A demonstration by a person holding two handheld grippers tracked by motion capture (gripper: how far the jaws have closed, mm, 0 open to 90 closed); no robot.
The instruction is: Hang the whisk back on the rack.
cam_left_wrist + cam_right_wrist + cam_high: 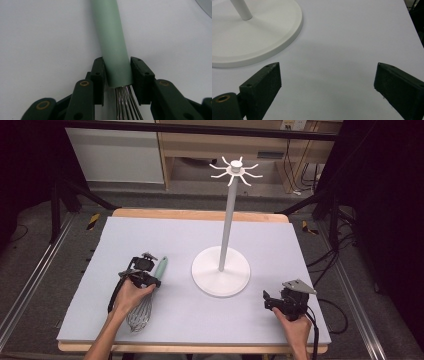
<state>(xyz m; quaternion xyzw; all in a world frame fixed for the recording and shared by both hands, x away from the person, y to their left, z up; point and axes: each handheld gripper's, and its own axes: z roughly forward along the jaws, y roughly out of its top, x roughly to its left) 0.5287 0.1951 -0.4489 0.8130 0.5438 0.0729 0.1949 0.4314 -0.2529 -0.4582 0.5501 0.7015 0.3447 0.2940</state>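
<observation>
The whisk with the pale green cylindrical handle and the steel wire loops (150, 290) is seen lying flat on the light grey mat that covers the wooden table (190, 320), on its left half, with the handle pointed away from the person and the wire head toward the near edge. The left gripper (150, 281) is set across the handle, and in the left gripper view the handle (113, 45) is clamped between the two black pads (98, 75), right at the end where the wires (125, 102) come out; the pads are pressed on it from both sides. The whisk is not lifted; it is rested on the mat.

The white stand with the round base, tall pole and spoked hook crown (220, 270) is placed upright at the middle of the mat, just right of the whisk and apart from it. The right gripper (267, 300) is held low near the front right corner, jaws spread wide with nothing between them; its round base (257, 32) is seen ahead.
</observation>
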